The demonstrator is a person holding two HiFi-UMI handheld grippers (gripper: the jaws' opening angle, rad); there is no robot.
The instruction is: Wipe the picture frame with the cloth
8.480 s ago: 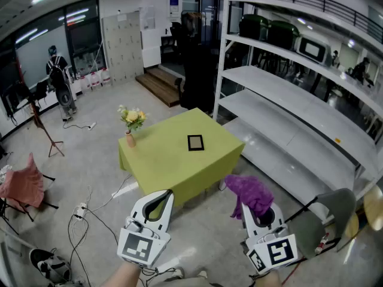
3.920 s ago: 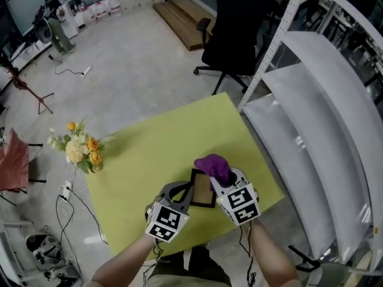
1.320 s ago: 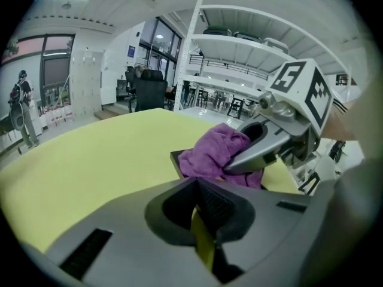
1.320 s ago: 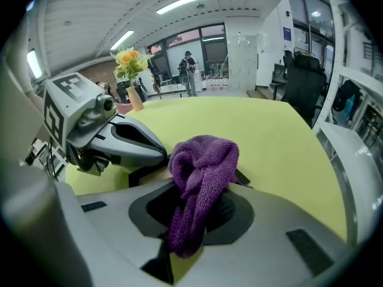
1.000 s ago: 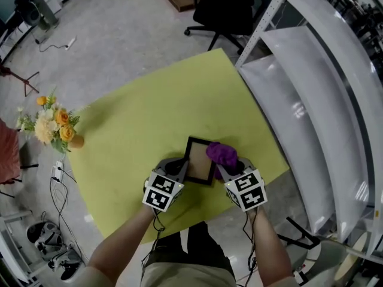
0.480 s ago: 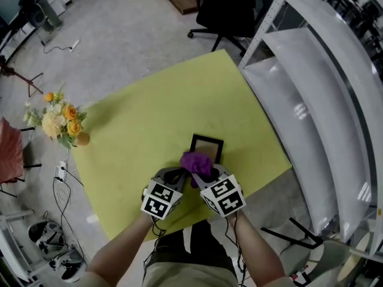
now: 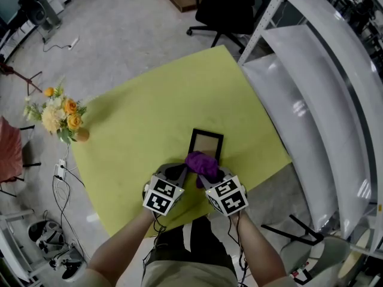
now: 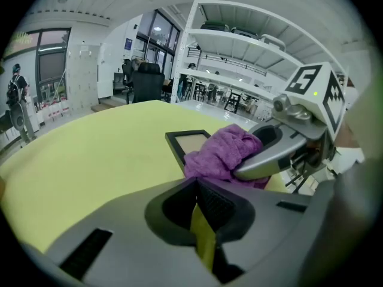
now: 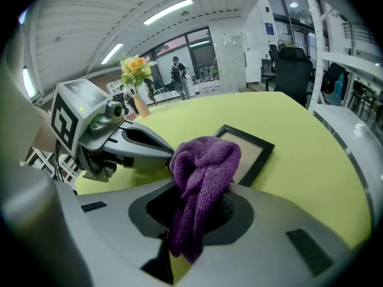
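A black picture frame (image 7: 207,143) with a tan inside lies flat on the yellow-green tablecloth (image 7: 149,118). My right gripper (image 7: 209,177) is shut on a purple cloth (image 7: 203,164), which rests bunched on the frame's near end. In the right gripper view the cloth (image 9: 203,166) hangs out of the jaws over the frame (image 9: 256,150). My left gripper (image 7: 180,173) sits just left of the cloth, at the frame's near left corner, jaws together with nothing between them. The left gripper view has the frame (image 8: 187,141) ahead and the cloth (image 8: 222,154) to the right.
A small vase of yellow and orange flowers (image 7: 61,116) stands at the table's far left. White metal shelving (image 7: 311,94) runs along the right side. A black office chair (image 7: 222,8) is beyond the table. Cables (image 7: 60,173) lie on the floor at the left.
Over the last second the cloth has moved from the frame's right side to its near end. The left gripper has come off the frame's left edge, and the frame now lies straighter.
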